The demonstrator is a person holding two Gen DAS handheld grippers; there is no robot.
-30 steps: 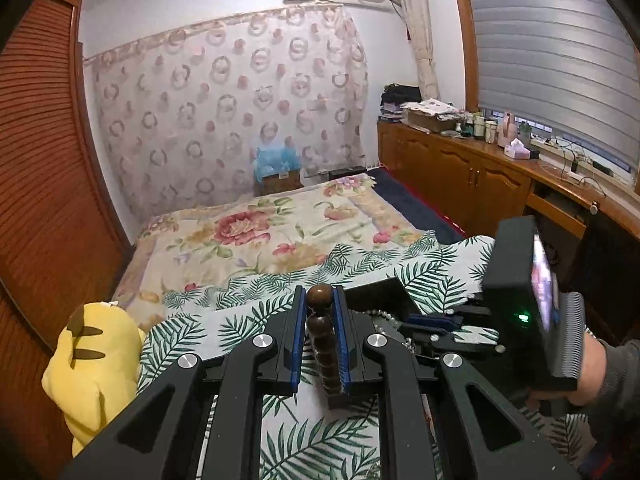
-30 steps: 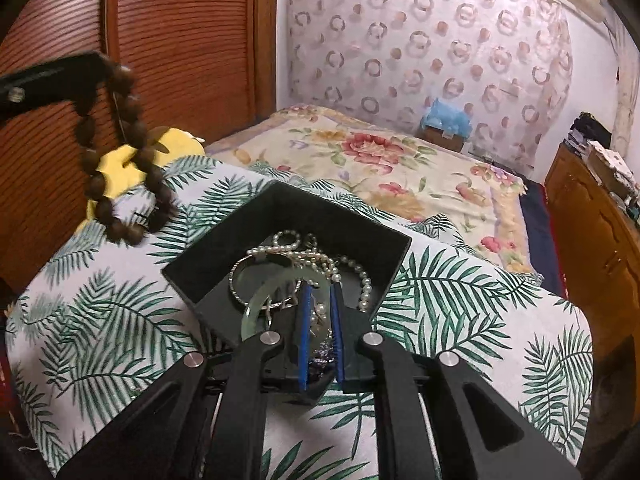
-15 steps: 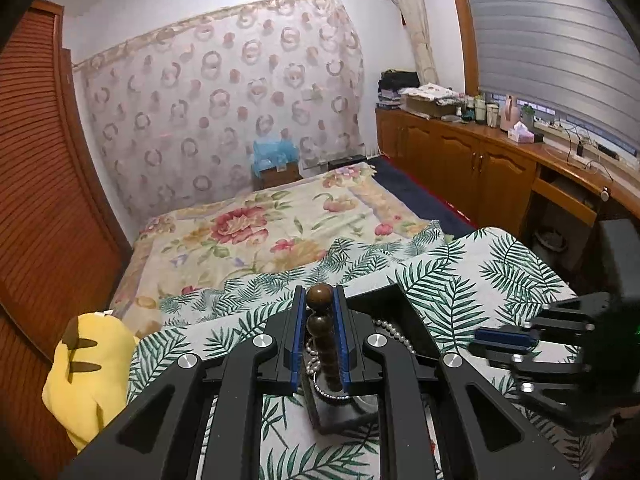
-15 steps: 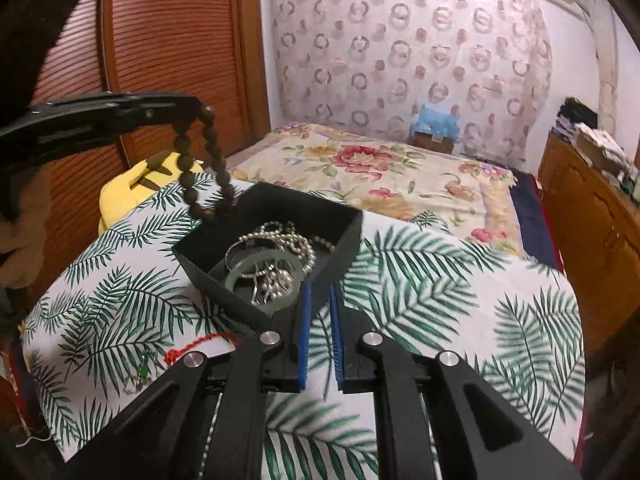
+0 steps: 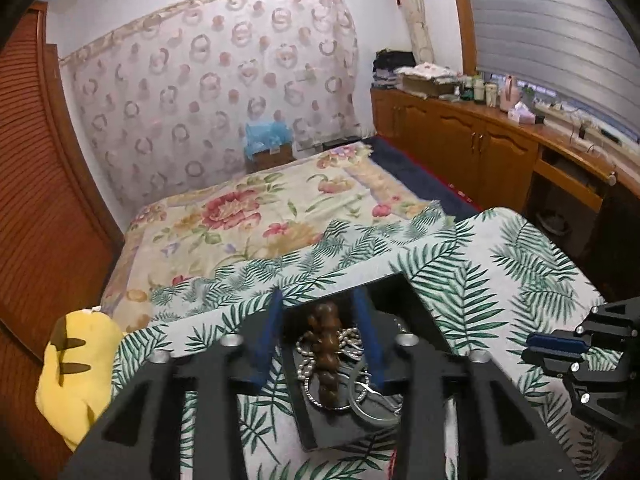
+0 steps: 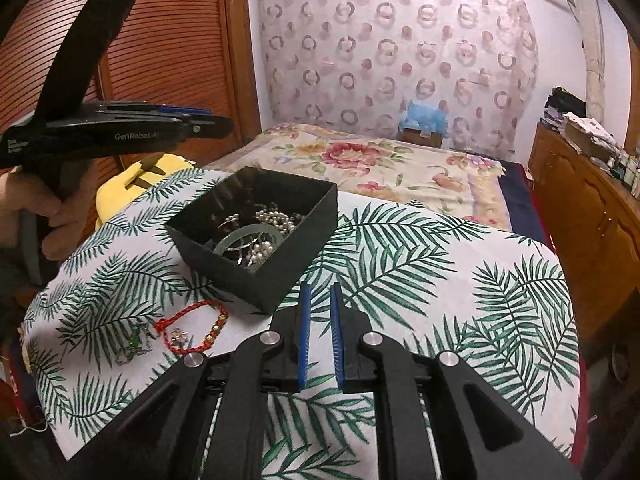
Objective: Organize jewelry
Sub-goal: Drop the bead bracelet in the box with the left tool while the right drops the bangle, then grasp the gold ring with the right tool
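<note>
A black open box [image 6: 256, 276] sits on the palm-leaf cloth and holds a pale green bangle [image 6: 236, 236], pearl strands [image 6: 276, 220] and silver chains. My left gripper [image 5: 317, 300] hovers over the box [image 5: 332, 436], its jaws opening. The brown wooden bead bracelet [image 5: 324, 344] hangs between the spread blue pads, which no longer press on it, with its lower end among the chains. My right gripper [image 6: 319, 308] is shut on nothing, low over the cloth on the near side of the box. A red cord bracelet [image 6: 192, 324] and a small green pendant chain [image 6: 134, 346] lie on the cloth.
The cloth covers a rounded surface [image 6: 460, 280] at the foot of a floral bed [image 6: 380, 168]. A yellow plush toy [image 5: 76, 372] lies at the left edge. Wooden cabinets [image 5: 480, 148] run along the right wall. A hand [image 6: 44, 216] holds the left gripper's handle.
The left gripper has come down over the box and its pads have spread off the bead bracelet, which now hangs lower. The right gripper has backed out of the box, still shut.
</note>
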